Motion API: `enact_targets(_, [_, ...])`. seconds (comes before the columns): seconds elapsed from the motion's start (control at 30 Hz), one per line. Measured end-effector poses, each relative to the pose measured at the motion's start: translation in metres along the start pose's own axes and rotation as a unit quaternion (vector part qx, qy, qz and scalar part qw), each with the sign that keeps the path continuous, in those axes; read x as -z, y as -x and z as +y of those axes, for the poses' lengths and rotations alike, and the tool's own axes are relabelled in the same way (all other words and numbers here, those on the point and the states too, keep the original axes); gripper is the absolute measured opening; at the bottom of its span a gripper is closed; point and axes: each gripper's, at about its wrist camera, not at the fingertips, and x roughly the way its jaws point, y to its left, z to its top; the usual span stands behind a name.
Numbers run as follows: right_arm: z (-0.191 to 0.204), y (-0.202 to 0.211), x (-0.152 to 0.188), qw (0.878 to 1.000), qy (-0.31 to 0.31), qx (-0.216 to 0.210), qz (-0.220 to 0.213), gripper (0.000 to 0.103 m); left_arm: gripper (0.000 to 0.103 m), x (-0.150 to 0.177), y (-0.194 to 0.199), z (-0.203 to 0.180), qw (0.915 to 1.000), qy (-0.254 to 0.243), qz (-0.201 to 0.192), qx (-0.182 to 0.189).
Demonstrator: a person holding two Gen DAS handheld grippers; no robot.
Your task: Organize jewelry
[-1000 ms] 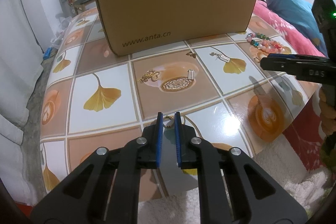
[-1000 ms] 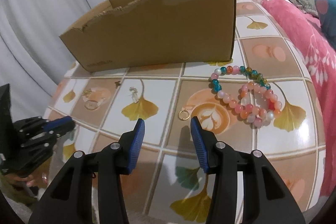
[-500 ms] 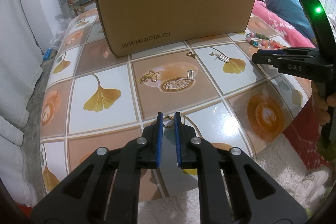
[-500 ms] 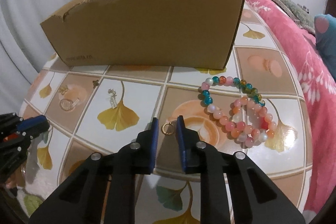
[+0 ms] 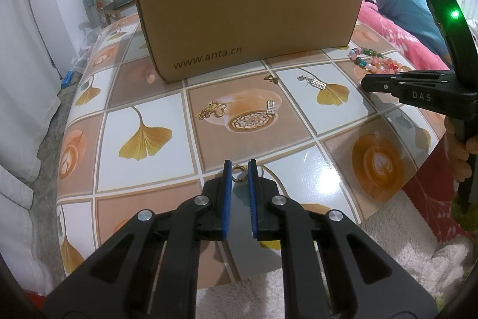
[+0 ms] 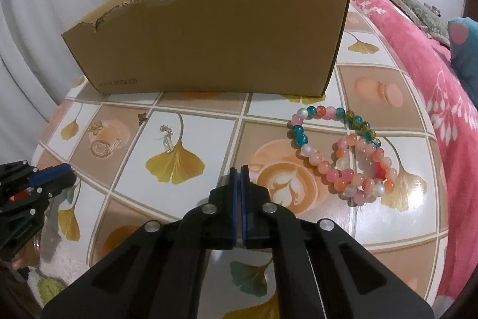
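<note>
Now my left gripper (image 5: 238,169) pinches a small gold ring (image 5: 239,172), my right gripper (image 6: 240,169) just closed fully, nothing visible between its jaws, bead bracelets (image 6: 346,151) at two o'clock, cardboard box (image 6: 215,38) at twelve.

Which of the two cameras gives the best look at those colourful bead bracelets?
The right wrist view: the bead bracelets lie close and whole on the table, every bead clear. The left wrist view shows them only small at the far right edge, partly hidden behind the right gripper.

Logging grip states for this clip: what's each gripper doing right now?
Left gripper: closed on a small gold ring.
Right gripper: jaws just closed shut; nothing visible between them.
</note>
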Motion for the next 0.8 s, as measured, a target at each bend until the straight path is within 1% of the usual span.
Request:
enact_targets(0.1, [-0.0003, 0.0048, -0.0003, 1.0, -0.005, -0.015, -0.004, 0.002, 0.01, 0.0005, 0.0003, 0.0, 1.0, -0.001, 0.0, -0.001])
enact_targets(0.2, [-0.0012, 0.0071, -0.0013, 1.0, -0.007, -0.014, -0.003, 0.005, 0.01, 0.0004, 0.0001, -0.0007, 1.0, -0.003, 0.0, -0.002])
enact_targets(0.23, [-0.0019, 0.007, -0.0014, 1.0, -0.008, -0.01, -0.004, 0.011, 0.01, 0.0006, 0.0, -0.001, 1.0, -0.004, 0.0, -0.003])
enact_targets(0.27, [-0.0027, 0.0064, -0.0012, 1.0, -0.01, -0.007, -0.003, 0.019, 0.01, 0.0005, -0.0001, -0.0013, 1.0, -0.004, 0.0, -0.004])
enact_targets(0.33, [-0.0044, 0.0045, -0.0009, 1.0, -0.014, -0.004, 0.0, 0.024, 0.01, 0.0003, -0.0003, -0.0016, 1.0, -0.004, 0.0, -0.004])
enact_targets(0.5, [-0.0069, -0.0017, -0.0009, 1.0, -0.018, 0.001, 0.009, 0.024, 0.01, 0.0001, -0.0003, -0.0017, 1.0, -0.005, 0.0, -0.004])
enact_targets(0.8, [0.0007, -0.0008, 0.0026, 1.0, 0.0, 0.024, 0.011, 0.024, 0.01, 0.0003, -0.0004, -0.0017, 1.0, -0.005, 0.0, -0.004])
